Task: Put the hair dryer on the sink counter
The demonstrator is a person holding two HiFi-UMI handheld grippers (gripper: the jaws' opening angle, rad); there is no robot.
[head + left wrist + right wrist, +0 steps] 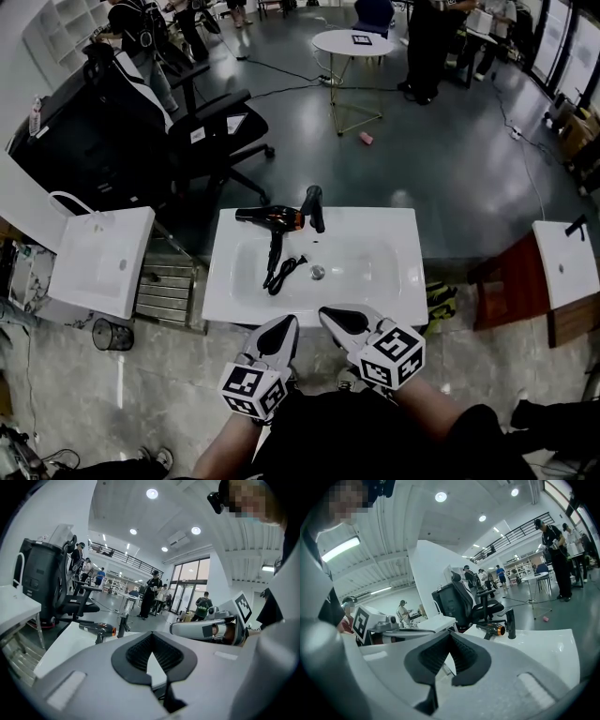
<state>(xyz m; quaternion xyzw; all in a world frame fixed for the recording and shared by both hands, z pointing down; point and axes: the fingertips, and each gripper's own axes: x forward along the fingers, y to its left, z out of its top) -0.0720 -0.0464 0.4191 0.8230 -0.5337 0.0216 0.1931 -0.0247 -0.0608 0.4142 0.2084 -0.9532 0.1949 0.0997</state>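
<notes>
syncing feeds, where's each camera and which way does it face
Head view: on the person's head, steeply down at the sink counter; forearms and both grippers show.
Left gripper view: on the left gripper, across the counter toward the hair dryer; its shut jaws show.
Right gripper view: on the right gripper, same way; shut jaws show.
All three share the hair dryer.

My head camera looks steeply down from above the near edge of the sink counter (394, 281) and takes in the whole surface and the floor beyond. The camera on my left gripper (275, 339) sits low and close at that near edge, facing across to the far edge. The one on my right gripper (345, 322) does likewise, angled leftward. All three views share the hair dryer (267, 217) and faucet (314, 206) at the far edge. Each gripper view also catches the other gripper.
</notes>
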